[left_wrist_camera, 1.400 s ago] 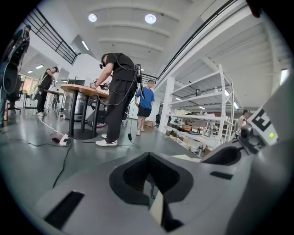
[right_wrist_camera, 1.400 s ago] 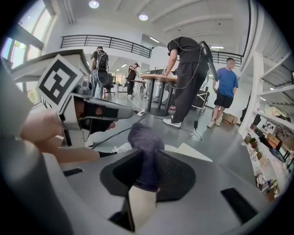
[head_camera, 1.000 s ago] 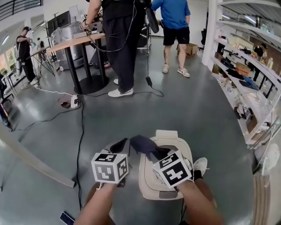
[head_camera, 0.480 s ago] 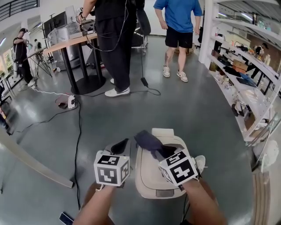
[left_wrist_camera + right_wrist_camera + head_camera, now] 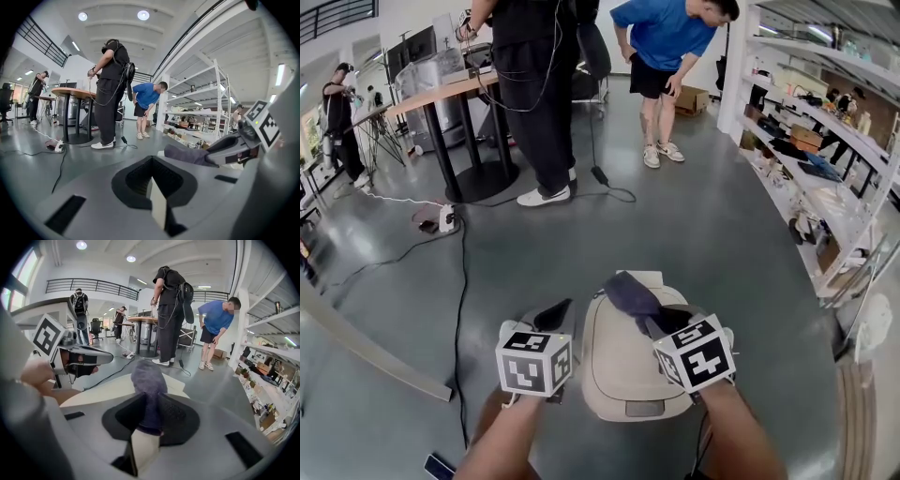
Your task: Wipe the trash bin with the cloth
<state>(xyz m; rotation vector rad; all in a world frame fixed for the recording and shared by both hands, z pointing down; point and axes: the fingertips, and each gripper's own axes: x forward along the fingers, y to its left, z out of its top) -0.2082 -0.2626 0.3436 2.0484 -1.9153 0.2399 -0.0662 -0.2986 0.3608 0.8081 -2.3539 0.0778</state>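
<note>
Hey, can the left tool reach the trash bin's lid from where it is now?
Probably yes. The left tool hangs empty just beside the trash bin, with nothing between them; the right tool and cloth occupy its right side.

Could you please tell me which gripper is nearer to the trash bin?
Right. The right gripper holds the cloth over the lid of the trash bin; the left gripper hangs beside it, off its left edge.

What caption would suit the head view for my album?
Right gripper holds a dark cloth over a beige bin; left gripper hovers beside it, shut.
</note>
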